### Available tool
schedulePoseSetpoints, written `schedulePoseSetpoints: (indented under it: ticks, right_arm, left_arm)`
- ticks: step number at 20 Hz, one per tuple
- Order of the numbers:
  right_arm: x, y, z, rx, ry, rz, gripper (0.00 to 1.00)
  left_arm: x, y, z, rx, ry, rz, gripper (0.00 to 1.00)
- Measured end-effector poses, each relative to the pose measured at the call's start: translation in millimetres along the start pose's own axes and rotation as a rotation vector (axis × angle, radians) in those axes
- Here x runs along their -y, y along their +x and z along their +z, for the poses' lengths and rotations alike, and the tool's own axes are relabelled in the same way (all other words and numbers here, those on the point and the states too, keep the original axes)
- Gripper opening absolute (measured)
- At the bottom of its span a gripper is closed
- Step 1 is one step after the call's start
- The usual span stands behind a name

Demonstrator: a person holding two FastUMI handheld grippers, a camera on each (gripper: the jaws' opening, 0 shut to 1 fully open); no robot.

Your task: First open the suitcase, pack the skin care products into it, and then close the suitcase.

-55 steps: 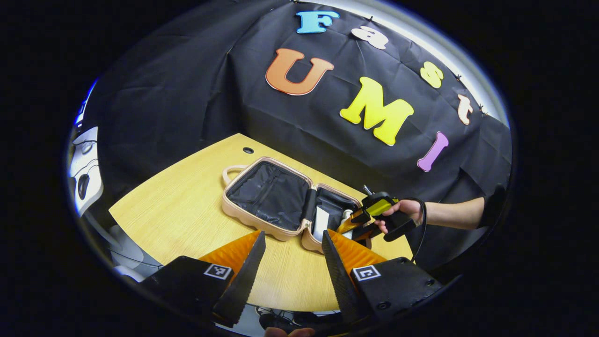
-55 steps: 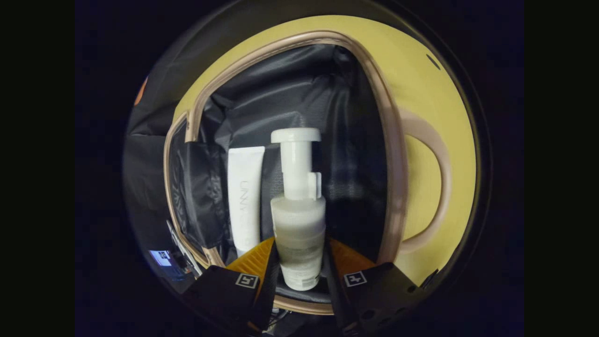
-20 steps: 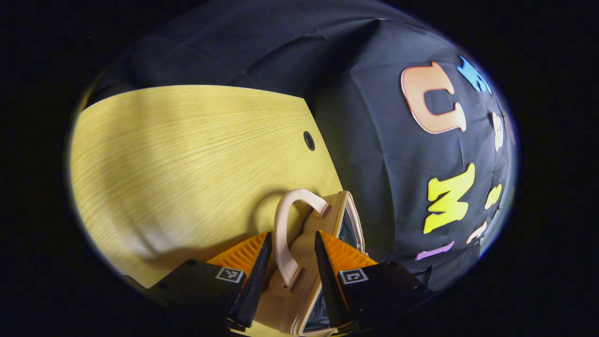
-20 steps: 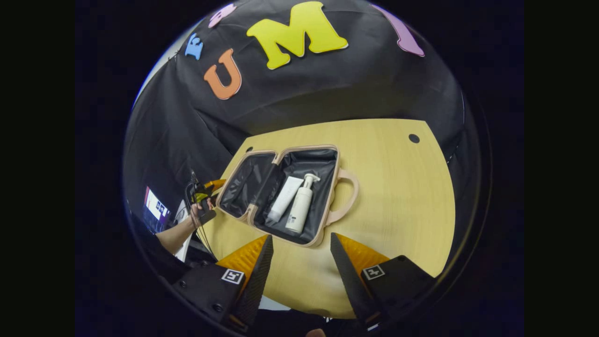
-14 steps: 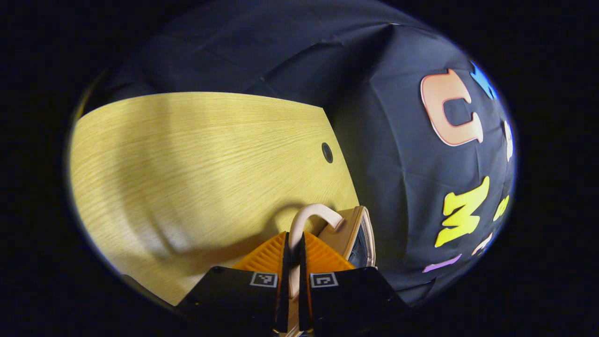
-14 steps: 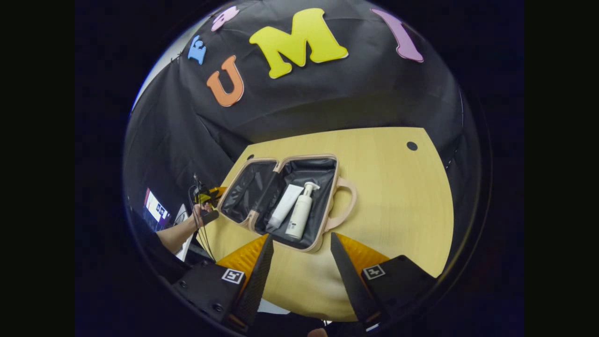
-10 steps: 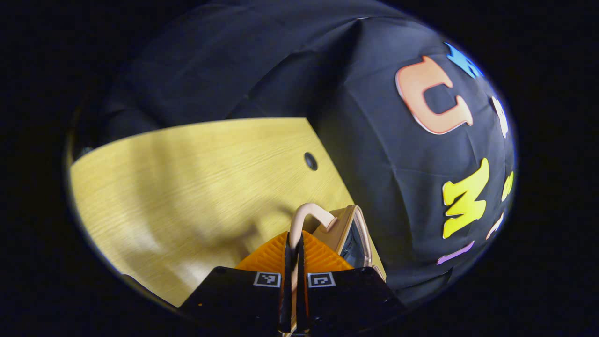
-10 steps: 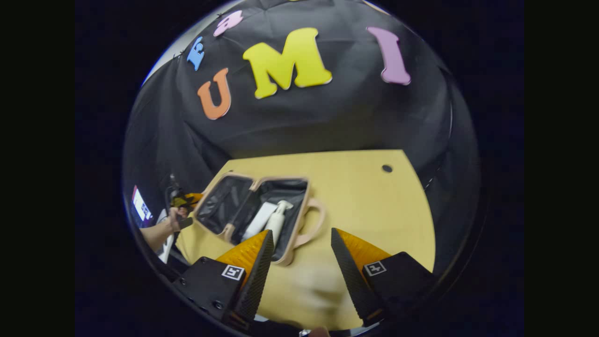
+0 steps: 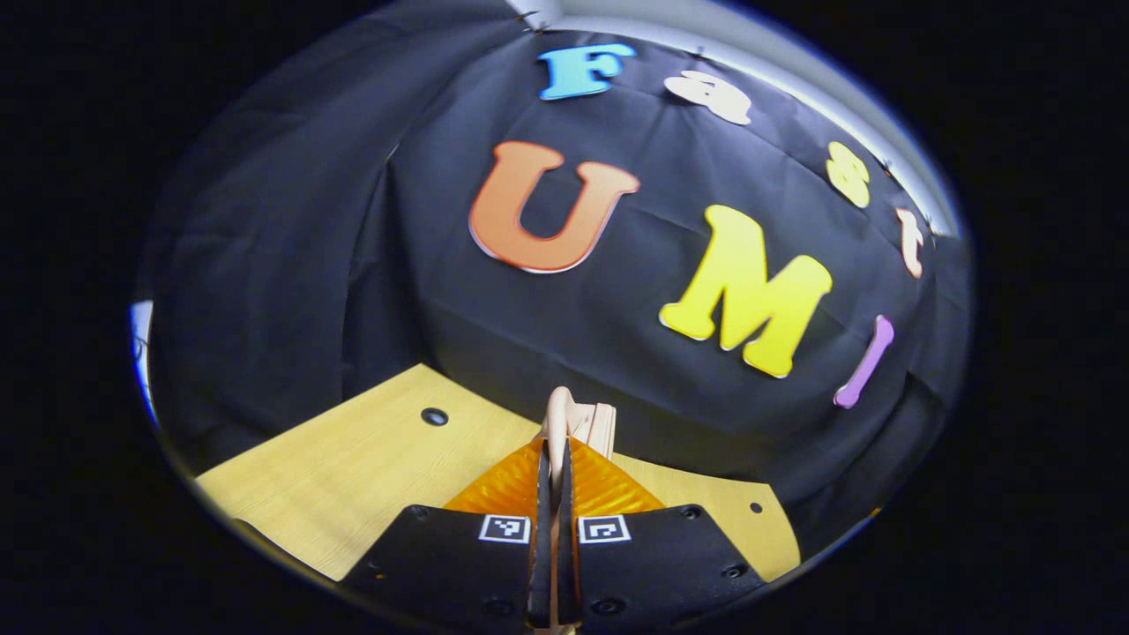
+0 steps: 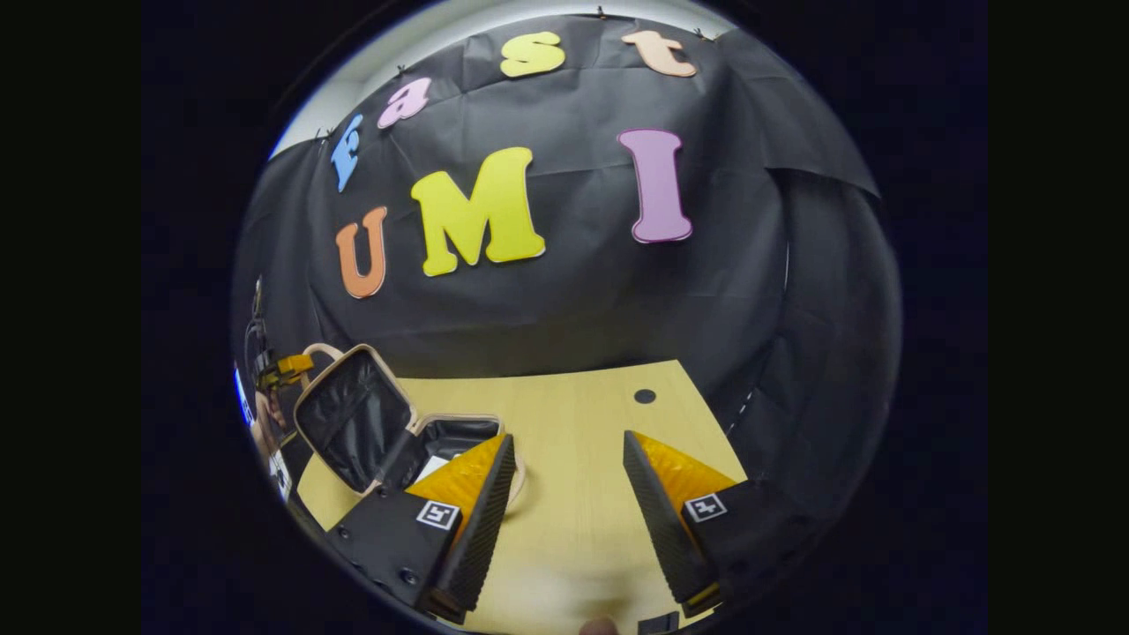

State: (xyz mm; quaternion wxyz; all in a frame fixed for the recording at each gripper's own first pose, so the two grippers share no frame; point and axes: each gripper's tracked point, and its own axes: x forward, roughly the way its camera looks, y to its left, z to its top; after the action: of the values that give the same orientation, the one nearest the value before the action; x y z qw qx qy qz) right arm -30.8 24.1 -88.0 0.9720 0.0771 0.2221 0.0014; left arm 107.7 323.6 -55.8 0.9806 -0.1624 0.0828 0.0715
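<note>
Step in hand: closing the suitcase (image 10: pixel 370 423). Packing looks finished, judging by a white item (image 10: pixel 432 466) lying in the flat half and the other half being swung up.
Suitcase, where: left part of the tabletop (image 10: pixel 573 459) in the right gripper view. One half lies flat, partly hidden behind the right gripper's own finger. The other half, the lid (image 10: pixel 351 419), stands raised at a steep tilt, dark lining facing the flat half.
Left gripper (image 9: pixel 550 494): jaws pressed nearly together on the lid's handle (image 9: pixel 556 414), a thin pale loop that rises edge-on between them. Both fingers press on it. In the right gripper view this gripper (image 10: pixel 280 366) sits at the lid's top edge, with the hand (image 10: pixel 262 432) that holds it just below.
Right gripper (image 10: pixel 564 494): jaws wide apart, holding nothing and touching nothing. It hovers above bare tabletop, just beside the flat half.
Contents: only a small white patch is visible inside the flat half; which product it is cannot be told.
Next move, as a judgement: carry the handle on over the hinge and down until the lid meets the flat half, rims aligned. The right gripper may be needed to steady the flat half.
Risk: the case could slide on the smooth tabletop, or the thin handle could slip in the grip. A product standing proud might stop the lid from seating.
</note>
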Motion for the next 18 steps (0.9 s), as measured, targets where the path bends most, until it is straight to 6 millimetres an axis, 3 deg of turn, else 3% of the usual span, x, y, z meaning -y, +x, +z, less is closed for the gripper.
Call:
schedulePoseSetpoints:
  ticks: [5, 7, 10, 12, 15, 18]
  right_arm:
    - [33, -19, 8, 0.029, 0.020, -0.036, 0.74]
    - [48, -29, 14, 0.038, 0.009, -0.054, 0.74]
    - [71, -38, 14, 0.036, -0.024, -0.092, 0.74]
    - [90, -43, 12, 0.018, -0.017, -0.124, 0.74]
    - [119, -54, 5, -0.003, -0.010, -0.178, 0.74]
    - [148, -63, 4, -0.021, -0.007, -0.233, 0.74]
  left_arm:
    - [116, -23, -23, 0.073, 0.247, -0.036, 0.06]
    - [157, -23, -48, 0.086, 0.297, -0.077, 0.06]
    - [227, -26, -103, 0.057, 0.387, -0.163, 0.06]
    - [256, -21, -139, 0.029, 0.444, -0.190, 0.06]
    - [276, -8, -205, -0.067, 0.442, -0.227, 0.06]
    - [286, 0, -247, -0.115, 0.473, -0.232, 0.06]
